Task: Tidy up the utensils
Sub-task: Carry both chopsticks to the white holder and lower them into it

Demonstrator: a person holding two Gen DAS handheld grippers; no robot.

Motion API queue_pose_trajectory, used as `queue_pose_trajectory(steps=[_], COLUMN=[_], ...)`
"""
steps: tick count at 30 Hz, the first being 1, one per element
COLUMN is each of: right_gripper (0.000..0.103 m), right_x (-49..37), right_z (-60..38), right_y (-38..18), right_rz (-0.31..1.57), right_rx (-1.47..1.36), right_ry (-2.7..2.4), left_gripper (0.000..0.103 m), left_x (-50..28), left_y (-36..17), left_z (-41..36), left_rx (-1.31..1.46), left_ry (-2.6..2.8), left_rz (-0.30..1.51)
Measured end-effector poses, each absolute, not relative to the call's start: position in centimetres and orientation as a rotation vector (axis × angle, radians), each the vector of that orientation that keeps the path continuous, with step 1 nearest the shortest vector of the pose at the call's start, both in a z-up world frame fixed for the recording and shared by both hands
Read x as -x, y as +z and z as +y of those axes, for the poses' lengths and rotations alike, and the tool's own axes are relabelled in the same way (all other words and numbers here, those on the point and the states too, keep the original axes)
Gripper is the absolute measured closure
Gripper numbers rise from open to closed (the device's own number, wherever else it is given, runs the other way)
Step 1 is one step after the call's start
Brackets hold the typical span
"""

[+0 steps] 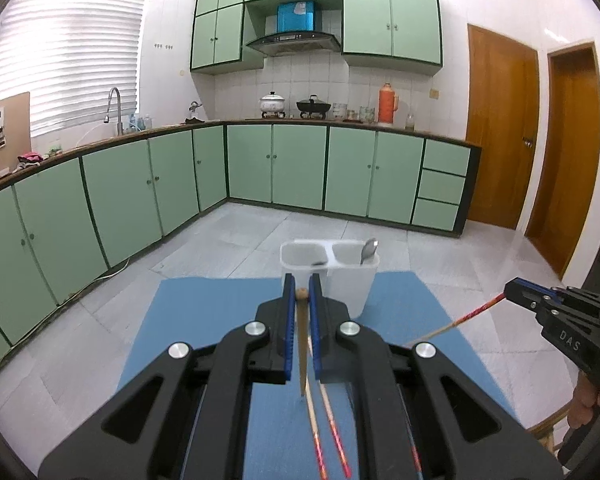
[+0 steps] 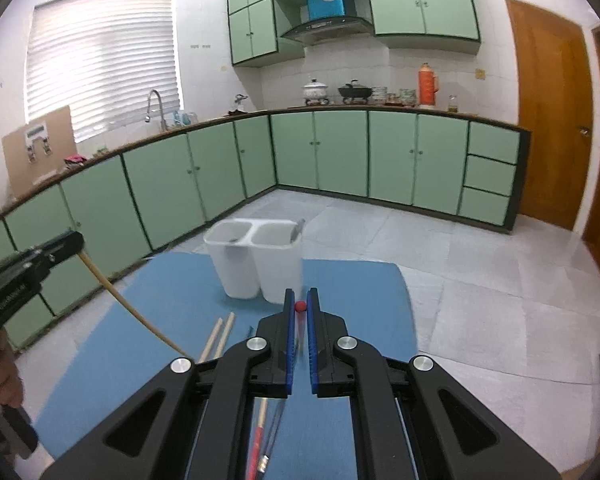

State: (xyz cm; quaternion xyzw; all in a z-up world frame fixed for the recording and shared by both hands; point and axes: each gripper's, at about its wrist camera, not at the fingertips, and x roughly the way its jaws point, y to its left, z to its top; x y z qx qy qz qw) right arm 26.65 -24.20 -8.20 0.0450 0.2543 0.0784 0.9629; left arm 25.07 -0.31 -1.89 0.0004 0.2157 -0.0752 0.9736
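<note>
chopstick in left gripper: slim tan wooden chopstick (image 1: 302,340), round blunt end up, pinched between the blue ribbed pads (image 1: 288,320) of the left gripper (image 1: 301,292); shaft tapers down toward the mat.
chopstick in right gripper: thin stick with a round red tip (image 2: 299,306), clamped between the blue ribbed pads of the right gripper (image 2: 299,300); from the left wrist view its shaft (image 1: 472,314) runs red-patterned to pale.
loose chopsticks: two pale sticks with red patterned ends (image 1: 328,428) lying side by side on the mat under the left gripper; their plain wooden ends (image 2: 220,336) show from the right wrist view.
other utensils: slender grey metal pieces (image 2: 274,436) flat on the mat beneath the right gripper, blurred, kind unclear.
holder: white matte plastic two-compartment caddy (image 1: 332,276), rounded corners, upright at the mat's far edge; a shiny metal spoon (image 1: 369,250) leans in its right compartment, a small dark item in the left one.
mat: flat blue rectangular mat (image 1: 204,312) on a pale grey tiled surface.
surroundings: glossy mint-green cabinets (image 1: 296,164) with dark trim.
</note>
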Motion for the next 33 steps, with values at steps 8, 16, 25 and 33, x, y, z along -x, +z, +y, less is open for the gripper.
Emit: queue_pose_trajectory(steps=[8, 16, 25, 33], right_gripper=[0.097, 0.097, 0.097, 0.098], right_x=[-29.6, -31.4, -36.2, -42.6], right_z=[-24.3, -24.3, -23.3, -21.9], right_y=[-4.9, -0.5, 5.0, 3.1], right_rz=[0.512, 0.448, 0.338, 0.344], right_rx=[-0.072, -0.066, -0.045, -0.073], right_ry=[0.246, 0.298, 0.278, 0.261], left_gripper=[0.097, 0.097, 0.097, 0.097], left_x=[-27.6, -29.4, -33.7, -39.6], left_y=[0.3, 3.8, 7.6, 5.2], left_z=[0.1, 0.3, -2.2, -4.0], left_rx=[0.043, 0.064, 0.038, 0.014], left_ry=[-0.181, -0.196, -0.177, -0.164], left_rz=[0.418, 0.344, 0.246, 0.313])
